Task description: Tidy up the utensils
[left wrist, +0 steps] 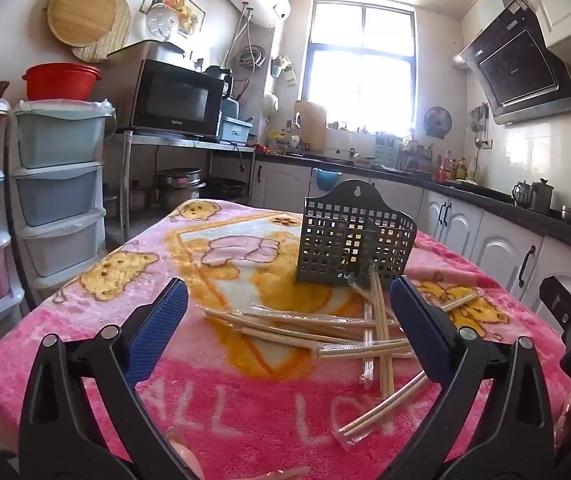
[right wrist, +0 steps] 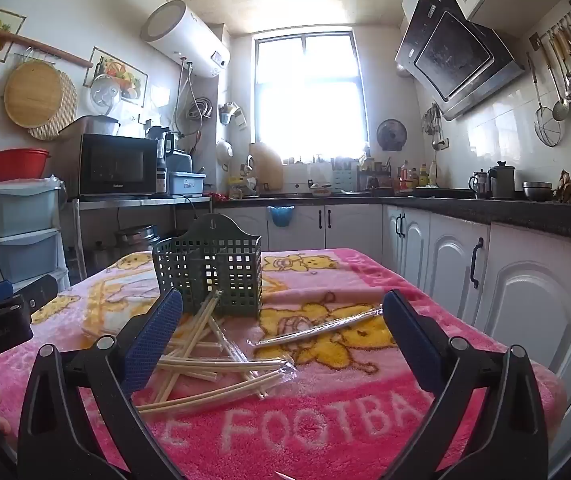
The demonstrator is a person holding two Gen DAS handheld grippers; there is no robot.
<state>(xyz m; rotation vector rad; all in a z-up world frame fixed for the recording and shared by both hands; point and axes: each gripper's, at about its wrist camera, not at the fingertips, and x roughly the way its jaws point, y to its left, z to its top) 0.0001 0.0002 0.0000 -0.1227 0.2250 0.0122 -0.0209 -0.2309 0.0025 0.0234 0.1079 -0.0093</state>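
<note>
A dark green perforated utensil basket (left wrist: 355,240) (right wrist: 210,268) stands upright on the pink blanket-covered table (left wrist: 245,408) (right wrist: 325,424). Several pairs of wooden chopsticks in clear wrappers (left wrist: 325,330) (right wrist: 213,364) lie scattered in front of it, and one pair leans against its base. Another wrapped pair (right wrist: 317,326) lies apart to the right. My left gripper (left wrist: 289,322) hovers above the near side of the pile, wide open and empty. My right gripper (right wrist: 283,328) is also wide open and empty, just short of the chopsticks. Each gripper shows at the edge of the other's view.
Stacked plastic drawers (left wrist: 57,192) stand left of the table. A microwave (left wrist: 173,98) sits on a metal shelf behind. White cabinets (right wrist: 445,260) under a dark counter (right wrist: 525,208) run along the right side and back, close to the table's right edge.
</note>
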